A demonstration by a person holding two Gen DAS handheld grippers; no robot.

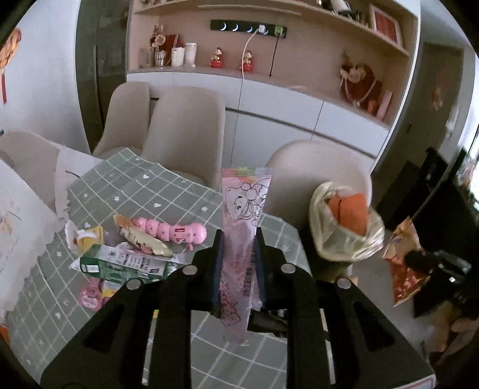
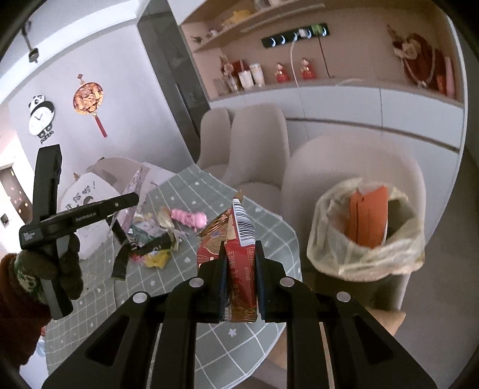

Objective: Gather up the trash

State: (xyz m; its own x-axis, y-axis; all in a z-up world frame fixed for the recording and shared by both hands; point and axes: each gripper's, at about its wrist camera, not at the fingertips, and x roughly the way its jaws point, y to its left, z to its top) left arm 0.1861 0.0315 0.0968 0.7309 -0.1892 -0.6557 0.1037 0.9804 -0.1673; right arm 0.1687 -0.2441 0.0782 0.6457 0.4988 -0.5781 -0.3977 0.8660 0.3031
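Left tongs (image 1: 238, 248): clamped on pink wrapper (image 1: 244, 209), above table (image 1: 167, 191);
Right tongs (image 2: 240, 260): gripping red packet (image 2: 241, 254);
Bin bag (image 2: 366, 239): far right, beside table

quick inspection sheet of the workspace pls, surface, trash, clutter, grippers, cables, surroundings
surface: table under a green checked cloth, wrappers piled near its left side
job's things: pink wrapper in the left gripper; red packet in the right gripper; lined bin off the table's edge, orange carton inside; green carton and loose wrappers on the table
clutter: pink toy among the wrappers
grippers: both shut on their items, lifted off the cloth
cables: white cable and dark cable hang from the wall power strip
surroundings: beige chairs, shelves with figurines
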